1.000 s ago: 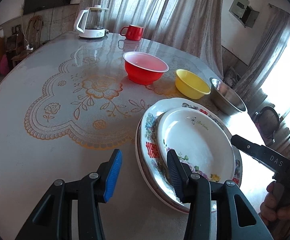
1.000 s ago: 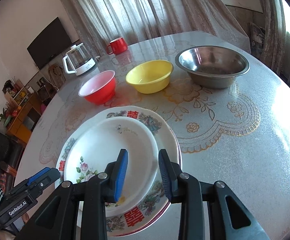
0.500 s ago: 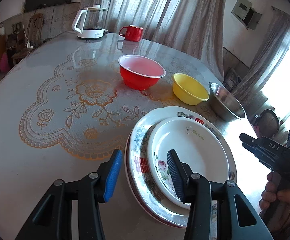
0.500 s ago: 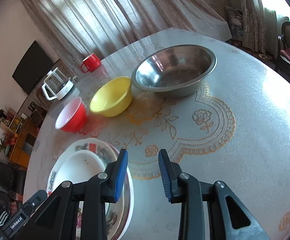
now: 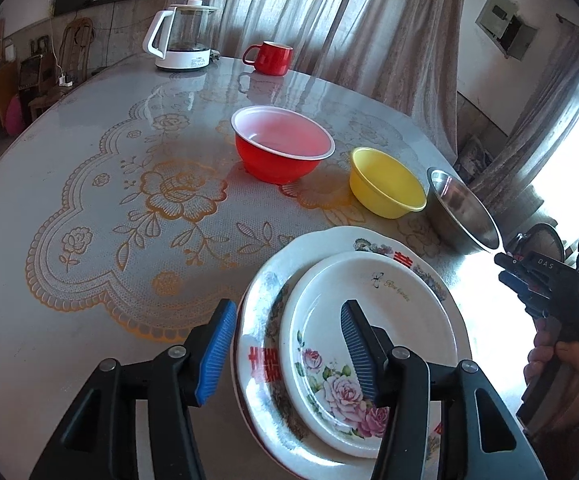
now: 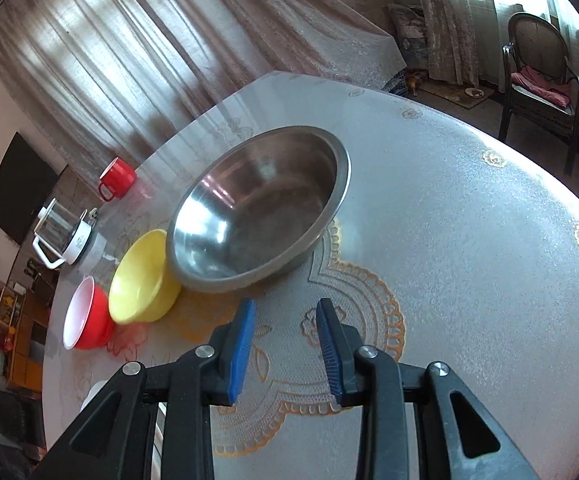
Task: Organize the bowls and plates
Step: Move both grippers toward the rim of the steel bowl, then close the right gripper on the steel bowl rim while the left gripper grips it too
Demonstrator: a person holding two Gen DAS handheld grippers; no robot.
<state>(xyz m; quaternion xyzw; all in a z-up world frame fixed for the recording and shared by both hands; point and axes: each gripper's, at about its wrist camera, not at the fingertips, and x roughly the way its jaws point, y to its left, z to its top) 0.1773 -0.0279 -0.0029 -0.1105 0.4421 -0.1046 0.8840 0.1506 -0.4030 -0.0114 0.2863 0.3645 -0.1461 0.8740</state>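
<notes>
- Two stacked plates, a small white floral plate (image 5: pixel 373 320) on a larger patterned plate (image 5: pixel 267 312), lie at lower centre of your left view on the round grey table (image 5: pixel 69 128) with its gold lace print.
- Your left gripper (image 5: pixel 289 350) straddles their rim, fingers opening, pads not pressing.
- Your right gripper (image 6: pixel 285 352) hangs with fingers apart and nothing between, over bare table, below the steel bowl (image 6: pixel 261 208).
- Yellow plastic bowl (image 6: pixel 141 280) and red plastic bowl (image 6: pixel 85 314) sit at left; sheer curtains (image 6: pixel 149 40) fill the top.

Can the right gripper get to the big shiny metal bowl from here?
Probably yes. The right gripper is open and points at the metal bowl, with only bare table between; the yellow bowl sits off to one side.
</notes>
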